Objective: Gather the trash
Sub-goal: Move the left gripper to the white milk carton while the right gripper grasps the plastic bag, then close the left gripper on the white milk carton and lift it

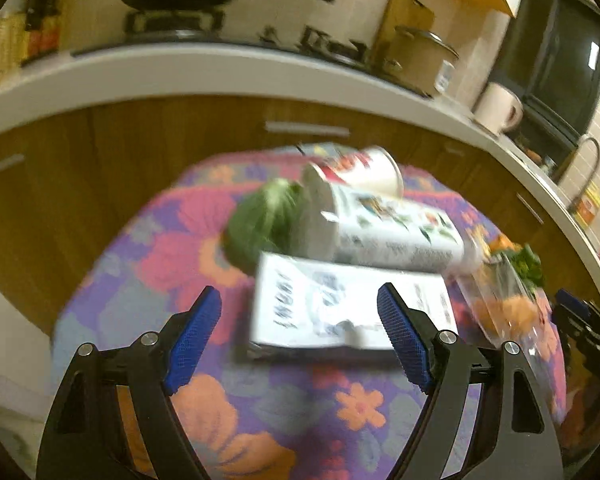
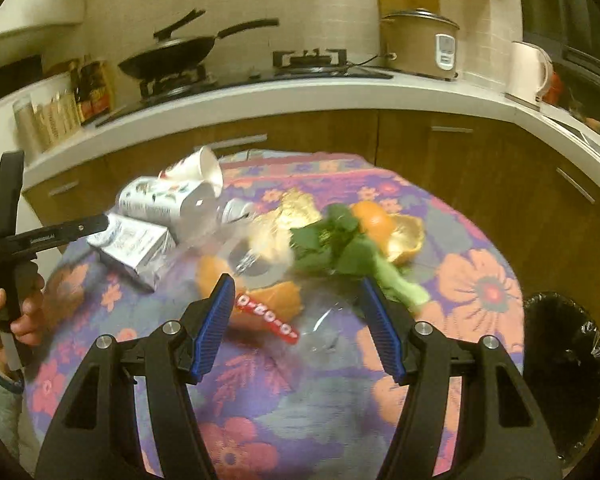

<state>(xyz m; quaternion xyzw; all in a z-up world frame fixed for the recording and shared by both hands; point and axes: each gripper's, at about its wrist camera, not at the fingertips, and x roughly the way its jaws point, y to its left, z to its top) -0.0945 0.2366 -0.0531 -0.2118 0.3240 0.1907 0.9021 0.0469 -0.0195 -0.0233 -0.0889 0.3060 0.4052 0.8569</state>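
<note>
Trash lies on a floral tablecloth (image 1: 260, 408). In the left wrist view a flattened white carton (image 1: 340, 312) lies just ahead of my open, empty left gripper (image 1: 300, 304). Behind it lie a printed white canister (image 1: 388, 228), a paper cup (image 1: 364, 172) and a green leafy vegetable (image 1: 264, 224). In the right wrist view my open, empty right gripper (image 2: 296, 292) hovers over a clear plastic bag (image 2: 324, 320) with a red label, orange peel (image 2: 400, 232) and green leaves (image 2: 340, 244). The carton (image 2: 136, 248), canister (image 2: 164, 204) and cup (image 2: 196, 168) sit to the left.
A black-lined trash bin (image 2: 564, 364) stands right of the table. A white counter (image 2: 300, 92) with wooden cabinets curves behind, holding a wok (image 2: 172, 56), a rice cooker (image 2: 420, 44) and a kettle (image 2: 528, 72). The left gripper's handle and hand (image 2: 16, 304) show at far left.
</note>
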